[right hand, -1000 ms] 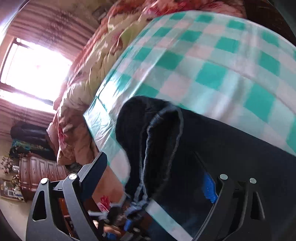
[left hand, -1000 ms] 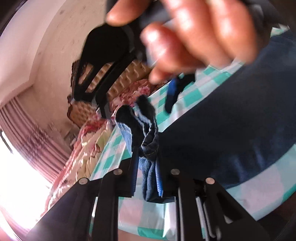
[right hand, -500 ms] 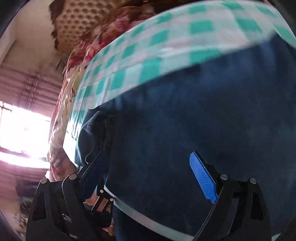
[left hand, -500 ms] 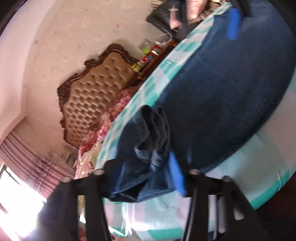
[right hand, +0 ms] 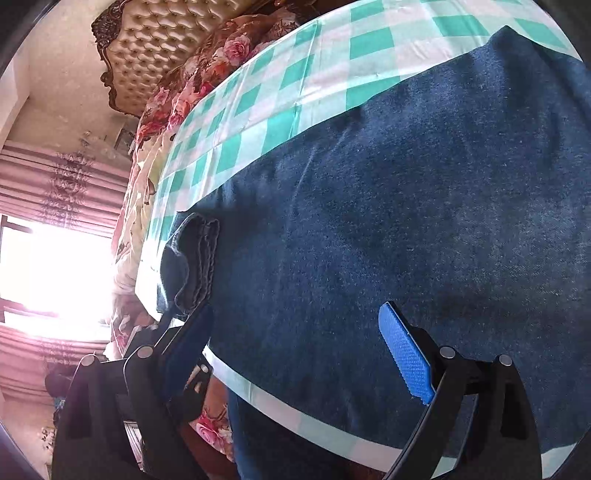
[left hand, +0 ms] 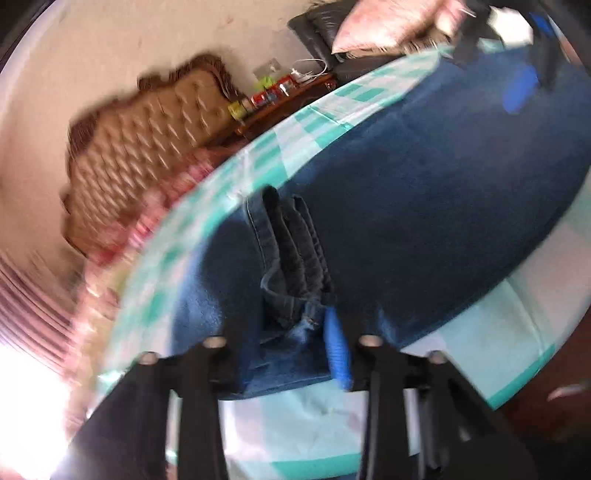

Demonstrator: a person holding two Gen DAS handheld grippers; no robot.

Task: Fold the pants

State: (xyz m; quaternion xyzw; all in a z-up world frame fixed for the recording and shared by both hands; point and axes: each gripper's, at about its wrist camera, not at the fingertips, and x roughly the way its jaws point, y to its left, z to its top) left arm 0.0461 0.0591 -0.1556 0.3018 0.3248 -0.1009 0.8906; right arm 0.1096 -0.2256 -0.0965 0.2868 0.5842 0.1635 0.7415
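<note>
Dark blue denim pants lie spread over a table with a green and white checked cloth. One end is bunched into folds at the table's near left corner. My left gripper has this bunch between its fingers; its jaws are closing and the blue pad touches the cloth. In the right wrist view the pants fill the frame, with the bunched end at the left. My right gripper hangs wide open just over the flat denim, holding nothing. It also shows far off, top right.
A tufted brown headboard and floral bedding stand behind the table. A low shelf with small packets and a dark chair with a pink cushion line the wall. Bright window glare at left. The table's near edge runs close by.
The left gripper brought the lifted bunch of denim down to the table, opened wide around it, then narrowed again. The right gripper swung from the pants' end over the broad flat denim.
</note>
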